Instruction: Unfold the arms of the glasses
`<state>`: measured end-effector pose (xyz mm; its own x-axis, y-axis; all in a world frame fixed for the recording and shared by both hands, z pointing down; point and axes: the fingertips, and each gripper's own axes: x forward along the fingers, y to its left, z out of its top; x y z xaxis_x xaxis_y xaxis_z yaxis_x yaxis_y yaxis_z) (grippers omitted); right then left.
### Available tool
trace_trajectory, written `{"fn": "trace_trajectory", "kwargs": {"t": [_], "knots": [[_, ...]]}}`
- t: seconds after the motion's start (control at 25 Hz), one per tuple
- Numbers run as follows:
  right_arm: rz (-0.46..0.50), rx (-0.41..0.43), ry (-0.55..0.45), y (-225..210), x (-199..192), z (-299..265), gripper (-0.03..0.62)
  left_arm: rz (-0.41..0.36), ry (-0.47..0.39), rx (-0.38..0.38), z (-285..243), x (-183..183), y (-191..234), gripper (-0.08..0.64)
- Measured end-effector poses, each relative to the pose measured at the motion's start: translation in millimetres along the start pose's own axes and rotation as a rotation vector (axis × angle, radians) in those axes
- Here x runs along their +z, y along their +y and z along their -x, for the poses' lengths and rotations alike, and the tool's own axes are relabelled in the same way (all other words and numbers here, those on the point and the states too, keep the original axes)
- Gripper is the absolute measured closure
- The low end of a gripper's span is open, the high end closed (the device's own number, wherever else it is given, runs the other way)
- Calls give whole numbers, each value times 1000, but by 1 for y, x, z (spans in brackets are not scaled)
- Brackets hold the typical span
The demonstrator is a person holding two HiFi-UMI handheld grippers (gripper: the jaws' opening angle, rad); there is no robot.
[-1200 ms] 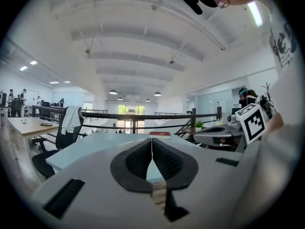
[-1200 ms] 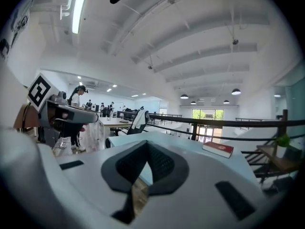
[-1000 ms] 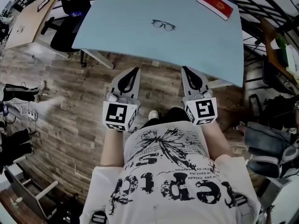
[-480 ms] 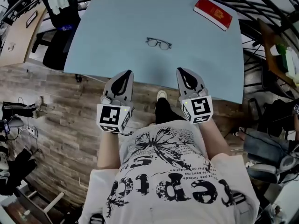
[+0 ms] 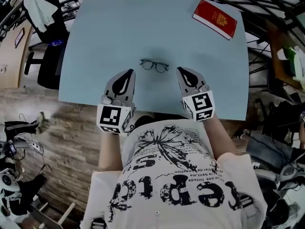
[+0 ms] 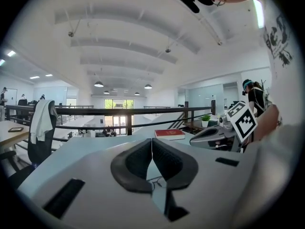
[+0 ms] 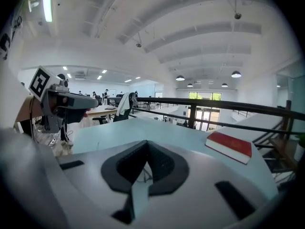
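Observation:
Dark-framed glasses (image 5: 154, 65) lie folded on the light blue table (image 5: 119, 27), a little in from its near edge. My left gripper (image 5: 128, 72) hovers just left of them and nearer to me, jaws shut and empty. Just right of the glasses hangs my right gripper (image 5: 181, 70), also shut on nothing. In the left gripper view the shut jaw tips (image 6: 151, 140) meet, and the glasses (image 6: 155, 181) show through the gap below them. The right gripper view has its tips (image 7: 147, 143) together, with the glasses (image 7: 145, 174) partly visible behind them. Neither gripper touches the glasses.
A red book (image 5: 215, 19) lies at the table's far right corner. A chair draped with a white garment (image 5: 45, 13) stands off the table's left side. A black railing (image 7: 214, 109) runs beyond the table, and clutter (image 5: 286, 61) lies to the right.
Both grippers moved forward from over the wooden floor to over the table's near edge, closing on the glasses from either side. Their jaws stayed shut.

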<state>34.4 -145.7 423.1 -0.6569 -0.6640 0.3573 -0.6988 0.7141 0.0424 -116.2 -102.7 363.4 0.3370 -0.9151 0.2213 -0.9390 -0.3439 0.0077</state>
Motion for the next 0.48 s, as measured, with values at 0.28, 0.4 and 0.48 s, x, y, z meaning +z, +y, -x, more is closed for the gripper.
{"fn": "trace_trajectory", "kwargs": {"t": [0.28,0.4,0.48], "knots": [[-19,-40,134,-19,-25,-44,581,-1,43,-118,-50,-13,18,541],[-30,-61,190,-22,-36,-58,581,16,71,-186,-66,-29,26,540],[-20,-41,251,-19,-47,-70,581,27,84,-229,-75,-39,31,540]]}}
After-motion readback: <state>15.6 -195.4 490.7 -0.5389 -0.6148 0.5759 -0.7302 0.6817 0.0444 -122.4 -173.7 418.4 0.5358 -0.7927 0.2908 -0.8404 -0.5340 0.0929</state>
